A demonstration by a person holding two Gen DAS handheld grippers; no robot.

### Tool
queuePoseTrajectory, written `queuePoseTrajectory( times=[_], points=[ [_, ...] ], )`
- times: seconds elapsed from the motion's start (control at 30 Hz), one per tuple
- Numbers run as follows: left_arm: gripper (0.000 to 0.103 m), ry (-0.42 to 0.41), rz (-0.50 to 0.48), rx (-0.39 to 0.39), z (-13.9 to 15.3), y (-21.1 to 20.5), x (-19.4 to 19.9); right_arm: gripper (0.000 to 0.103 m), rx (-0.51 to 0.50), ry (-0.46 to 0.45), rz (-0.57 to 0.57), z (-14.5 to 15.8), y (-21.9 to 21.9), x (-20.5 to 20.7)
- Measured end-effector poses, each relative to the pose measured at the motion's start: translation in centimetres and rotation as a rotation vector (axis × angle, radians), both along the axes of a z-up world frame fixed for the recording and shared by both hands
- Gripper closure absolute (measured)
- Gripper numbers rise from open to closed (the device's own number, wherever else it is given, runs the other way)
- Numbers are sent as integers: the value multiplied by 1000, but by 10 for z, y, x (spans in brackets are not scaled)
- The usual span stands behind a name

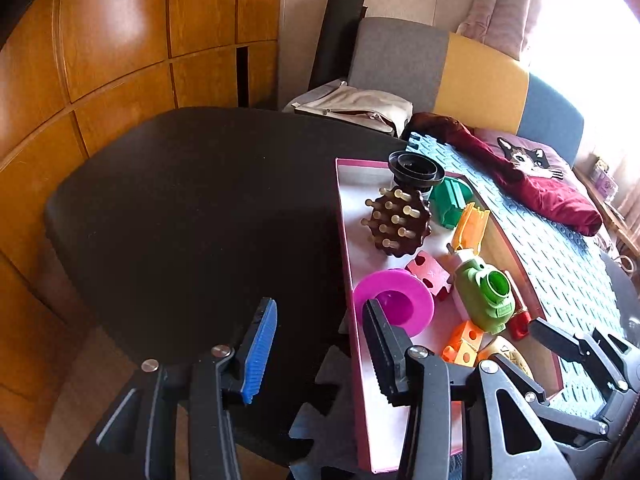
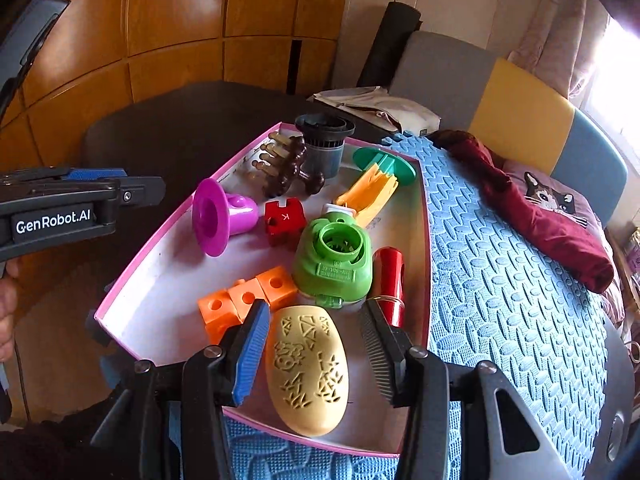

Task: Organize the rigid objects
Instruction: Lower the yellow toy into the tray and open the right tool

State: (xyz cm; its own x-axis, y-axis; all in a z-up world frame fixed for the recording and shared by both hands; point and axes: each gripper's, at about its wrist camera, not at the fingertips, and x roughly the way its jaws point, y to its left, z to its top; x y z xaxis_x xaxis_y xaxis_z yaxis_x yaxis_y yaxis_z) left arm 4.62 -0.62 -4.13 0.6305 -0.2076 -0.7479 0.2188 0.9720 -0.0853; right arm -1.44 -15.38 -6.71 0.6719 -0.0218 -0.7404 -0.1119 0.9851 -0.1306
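In the pink-rimmed box (image 2: pixel 120 292) on the blue foam mat (image 2: pixel 500 280), the toys are already gathered: a tan carved egg-shaped piece (image 2: pixel 307 368) at the near end, orange linked cubes (image 2: pixel 244 300) just beside it, a green round gadget (image 2: pixel 334 260), a red cylinder (image 2: pixel 388 276), a red block (image 2: pixel 284 220), a magenta funnel-like cup (image 2: pixel 218 216), a brown peg toy (image 2: pixel 286 168), a dark ribbed cup (image 2: pixel 324 144) and a yellow-and-green piece (image 2: pixel 376 184) further back.

The step in hand looks like either the setting-down or the picking-up of the tan piece; which of the two cannot be told from this moment. The right tongs (image 2: pixel 316 352) are spread wide and straddle it, the blue pad (image 2: pixel 252 356) close against its left side, perhaps just touching, and the black pad (image 2: pixel 378 356) clearly apart on the right. Nothing is pinched. If it is a pick, the next move calls for closing squarely across the narrow width, since the rounded sides could slip.

The left tongs (image 1: pixel 320 348) are also spread and empty, hovering over the box's left edge, with the dark worktop (image 1: pixel 192 200) beyond.
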Motion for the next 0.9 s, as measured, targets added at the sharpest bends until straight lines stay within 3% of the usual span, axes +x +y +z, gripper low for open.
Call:
queuePoseTrajectory(
  times=[0.33,0.6,0.9],
  points=[
    [54,-16,7,-3,7,2,-3,55,1,-17,-9,5,0,-3],
    [42,-49,21,-2,14,2,-10,50,31,-33,-49,10,-9,-6],
    [5,-119,43,12,31,-11,-31,49,158,-140,-272,32,-47,-22]
  ],
)
